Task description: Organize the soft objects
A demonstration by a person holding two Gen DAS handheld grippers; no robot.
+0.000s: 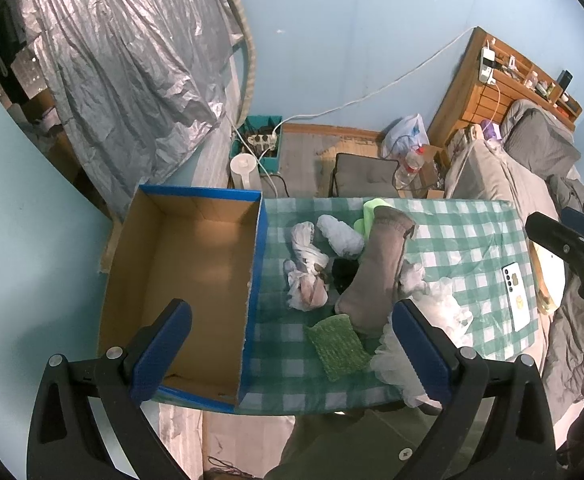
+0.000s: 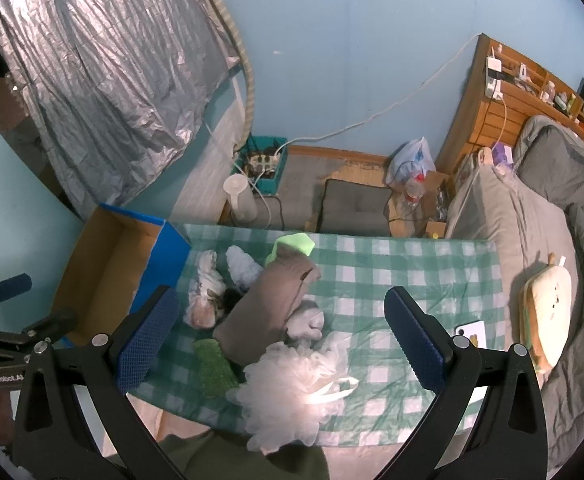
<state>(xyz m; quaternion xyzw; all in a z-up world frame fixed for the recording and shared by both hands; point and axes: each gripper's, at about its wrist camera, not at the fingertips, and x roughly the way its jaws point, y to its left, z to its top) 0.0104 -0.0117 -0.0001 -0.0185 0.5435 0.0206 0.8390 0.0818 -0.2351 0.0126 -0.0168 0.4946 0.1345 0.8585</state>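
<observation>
A pile of soft things lies on the green checked tablecloth (image 1: 464, 232): a grey-brown sock (image 1: 376, 272), a green sponge cloth (image 1: 337, 346), a white mesh puff (image 2: 292, 388), white knotted cloths (image 1: 306, 268), a white fluffy roll (image 1: 340, 234) and a lime green piece (image 1: 372, 210). An empty cardboard box (image 1: 196, 280) with blue outer sides stands left of the pile. My left gripper (image 1: 292, 356) is open, above the box's right wall and the sponge cloth. My right gripper (image 2: 280, 340) is open, above the puff and sock.
A white phone (image 1: 517, 298) lies at the table's right end. A bed with grey bedding (image 2: 532, 216) and a toast-shaped plush (image 2: 548, 320) is on the right. A cushion (image 2: 356, 206), bottle, fan (image 2: 240, 196) and power strip sit on the floor behind.
</observation>
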